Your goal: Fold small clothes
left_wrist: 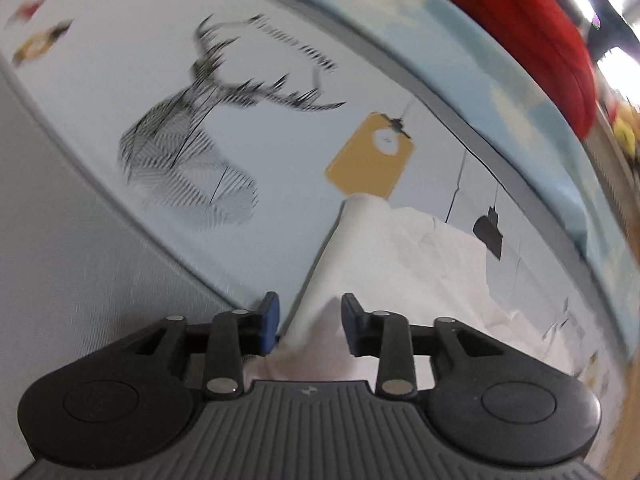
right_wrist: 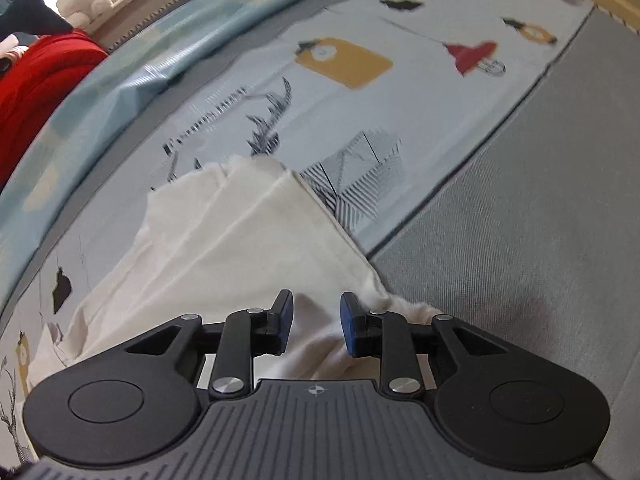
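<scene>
White garment (right_wrist: 240, 240) lying bunched on printed mat (right_wrist: 400, 112). Left claw (left_wrist: 310, 324) and right claw (right_wrist: 316, 326) both gaping, cloth sitting between pads, not clamped. Advising: closing on edge corners, lifting evenly, keeping fold line taut.

The pale printed play mat (left_wrist: 120, 80) lies flat and bare over most of its width, the deer print and yellow tag print being only flat pictures, so either gripper could pass low across it. The crumpled white cloth garment (right_wrist: 240, 232) is the one raised thing on it, heaped in the middle. Along the far side the light blue padded edge (left_wrist: 460, 52) rises, with a red knitted fabric heap (left_wrist: 520, 20) behind it. The grey carpeted floor (right_wrist: 520, 240) beside the mat is open.
</scene>
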A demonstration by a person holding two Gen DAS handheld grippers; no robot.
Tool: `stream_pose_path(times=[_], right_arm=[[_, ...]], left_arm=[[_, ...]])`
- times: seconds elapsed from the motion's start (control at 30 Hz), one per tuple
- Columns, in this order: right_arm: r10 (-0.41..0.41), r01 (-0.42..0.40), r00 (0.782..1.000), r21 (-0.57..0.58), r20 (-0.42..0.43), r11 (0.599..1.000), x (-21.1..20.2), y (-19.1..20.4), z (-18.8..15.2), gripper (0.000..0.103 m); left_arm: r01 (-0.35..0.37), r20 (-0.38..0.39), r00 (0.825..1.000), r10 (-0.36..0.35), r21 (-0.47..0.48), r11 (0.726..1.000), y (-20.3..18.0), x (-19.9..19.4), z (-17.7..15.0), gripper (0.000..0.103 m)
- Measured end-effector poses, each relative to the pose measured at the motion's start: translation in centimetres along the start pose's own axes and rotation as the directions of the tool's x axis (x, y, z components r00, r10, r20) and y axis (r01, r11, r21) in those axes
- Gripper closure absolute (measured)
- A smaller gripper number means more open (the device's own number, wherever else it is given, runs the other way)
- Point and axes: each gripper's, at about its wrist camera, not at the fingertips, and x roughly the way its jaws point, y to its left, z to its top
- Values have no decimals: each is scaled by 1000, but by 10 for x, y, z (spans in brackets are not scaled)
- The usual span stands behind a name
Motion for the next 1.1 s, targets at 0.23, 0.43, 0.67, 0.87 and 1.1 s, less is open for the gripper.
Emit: stream_pose_path(times=[0.23, 0.43, 0.67, 0.87, 1.1], right_arm=[[-37, 38, 997, -11, 64, 999, -6, -6, 12, 75], [-54, 54, 998, -19, 37, 998, 6, -10, 16, 69], [-68, 69, 997, -25, 28, 997, 13, -7, 17, 67], [-61, 62, 998, -42, 30, 997, 14, -3, 16, 66], [-67, 68, 997, -38, 25, 997, 14, -4, 16, 65]], left_arm=[[26, -20, 1000, -24, 92, 995, -12, 21, -1, 57], [18, -9, 1000, -18, 108, 994, -15, 28, 2, 57], [6, 35, 999, -12, 166, 986, -18, 24, 4, 97], [-131, 93, 988, 122, 96, 987, 3, 14, 19, 103], [68, 9, 997, -70, 165, 984, -14, -2, 17, 98]])
